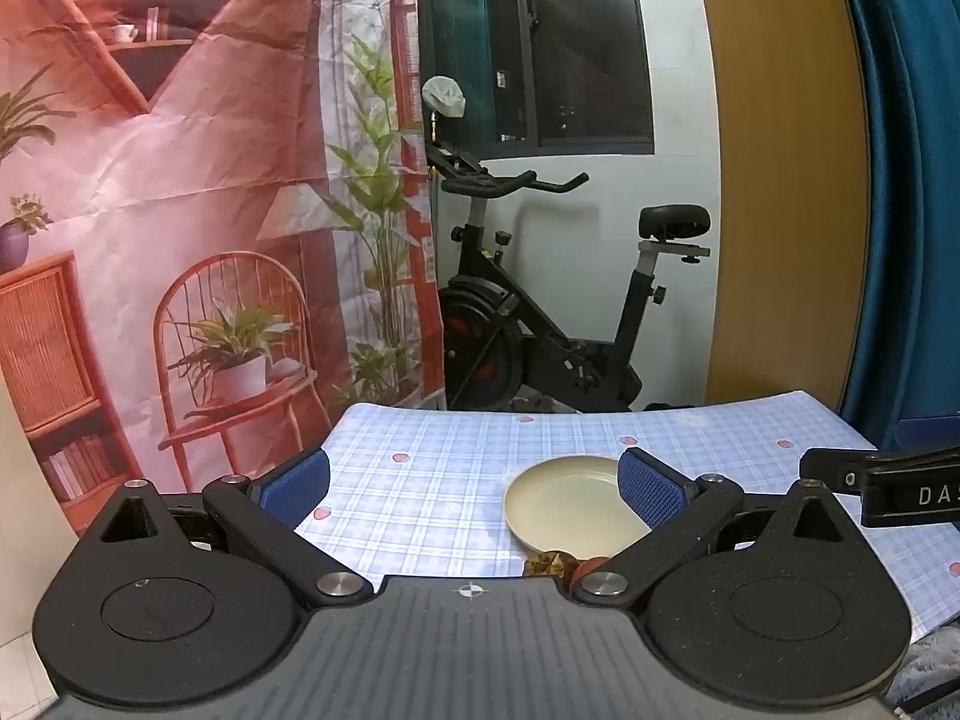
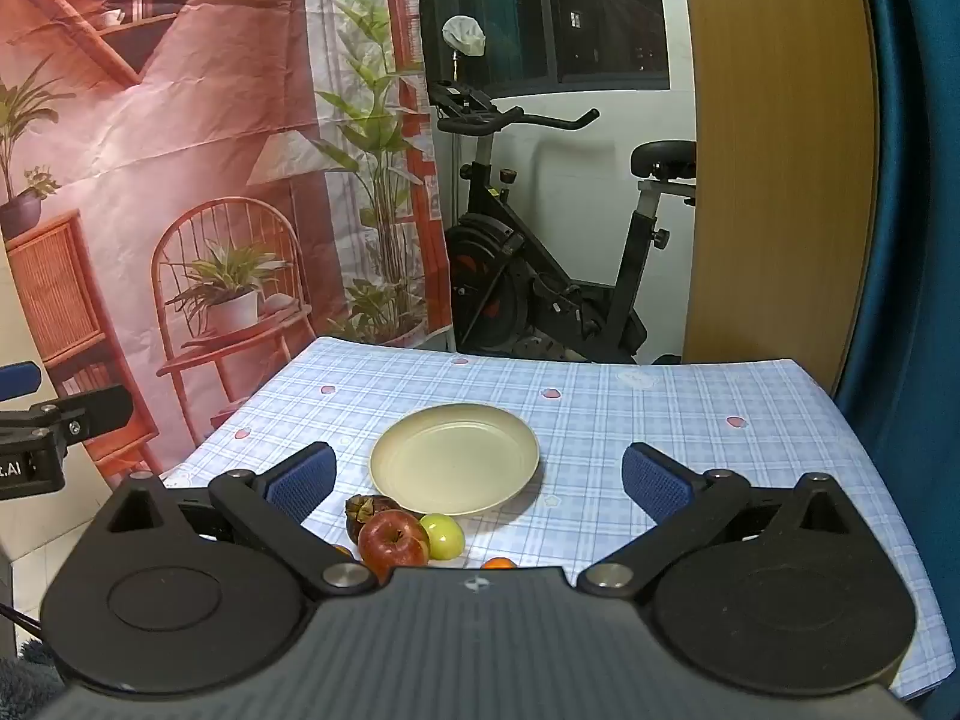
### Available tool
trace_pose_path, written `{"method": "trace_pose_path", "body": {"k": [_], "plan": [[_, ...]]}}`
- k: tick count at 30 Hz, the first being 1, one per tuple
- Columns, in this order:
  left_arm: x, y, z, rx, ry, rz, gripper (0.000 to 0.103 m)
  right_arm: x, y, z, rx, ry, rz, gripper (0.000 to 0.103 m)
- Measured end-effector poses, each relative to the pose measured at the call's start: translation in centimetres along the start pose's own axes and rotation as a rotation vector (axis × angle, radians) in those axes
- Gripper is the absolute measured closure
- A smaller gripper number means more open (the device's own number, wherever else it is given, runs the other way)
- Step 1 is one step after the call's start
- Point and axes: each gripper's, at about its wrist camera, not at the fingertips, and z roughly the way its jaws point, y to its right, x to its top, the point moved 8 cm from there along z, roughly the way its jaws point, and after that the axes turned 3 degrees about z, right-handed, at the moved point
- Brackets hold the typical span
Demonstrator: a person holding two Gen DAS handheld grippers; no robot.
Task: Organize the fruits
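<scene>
A cream plate point(image 2: 456, 459) lies empty on the checked tablecloth point(image 2: 690, 420). Just in front of it sit a red apple point(image 2: 393, 540), a dark mangosteen point(image 2: 366, 510) and a small green fruit point(image 2: 443, 535); an orange fruit point(image 2: 499, 563) peeks over the gripper body. My right gripper point(image 2: 477, 480) hovers over them, open and empty. In the left wrist view the plate point(image 1: 564, 507) lies right of centre, with the mangosteen point(image 1: 549, 563) and a sliver of apple point(image 1: 591, 567) at its near rim. My left gripper point(image 1: 474, 483) is open, holding nothing.
The table's far edge point(image 2: 540, 360) faces an exercise bike point(image 2: 540, 276). A printed backdrop point(image 2: 180, 180) hangs at left, a wooden panel point(image 2: 774, 150) and blue curtain point(image 2: 912, 210) at right. The other gripper shows at the side of each view point(image 1: 900, 492) point(image 2: 48, 426).
</scene>
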Motion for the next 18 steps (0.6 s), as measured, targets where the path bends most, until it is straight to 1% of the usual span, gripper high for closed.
{"method": "trace_pose_path", "body": {"k": [7, 10, 18], "plan": [[0.19, -0.23, 0.0, 0.003, 0.02, 0.016, 0.0, 0.07, -0.08, -0.01, 0.004, 0.003, 0.004, 0.0], [-0.07, 0.25, -0.45, 0.004, 0.017, 0.018, 0.0, 0.04, -0.12, -0.05, 0.001, 0.006, -0.001, 0.0], [-0.09, -0.02, -0.24, -0.002, 0.016, 0.018, 0.0, -0.02, -0.15, -0.34, -0.001, 0.014, -0.006, 0.0]]}}
